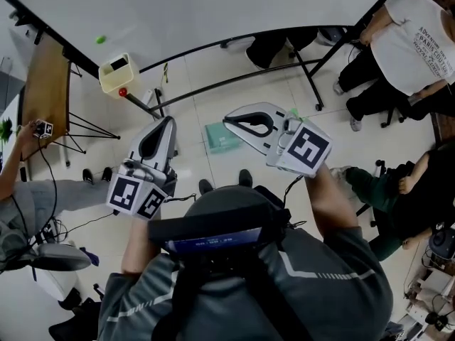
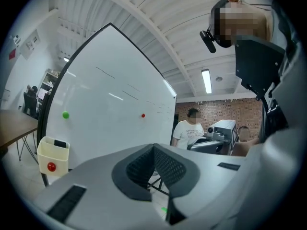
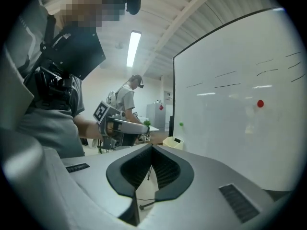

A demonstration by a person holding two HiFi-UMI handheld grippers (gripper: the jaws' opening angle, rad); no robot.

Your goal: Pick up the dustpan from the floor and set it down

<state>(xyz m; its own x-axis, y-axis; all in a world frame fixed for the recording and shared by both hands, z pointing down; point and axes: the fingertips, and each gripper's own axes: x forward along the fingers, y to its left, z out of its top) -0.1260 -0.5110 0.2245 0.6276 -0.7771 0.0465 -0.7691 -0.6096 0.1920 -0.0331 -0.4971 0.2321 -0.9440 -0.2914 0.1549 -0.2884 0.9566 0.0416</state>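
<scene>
Head view shows a pale green dustpan (image 1: 223,136) lying on the tiled floor at twelve o'clock from the person's head, well below the raised grippers; its handle is hard to make out. The left gripper (image 1: 169,121) at ten o'clock and the right gripper (image 1: 227,120) at one o'clock both have their jaws pressed together, holding nothing. The whiteboard (image 1: 213,13) is cut off at the top.

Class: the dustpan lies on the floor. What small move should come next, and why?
Probably open the fingers of the right gripper: they are shut on nothing and held high, while the dustpan lies untouched on the floor below.
</scene>
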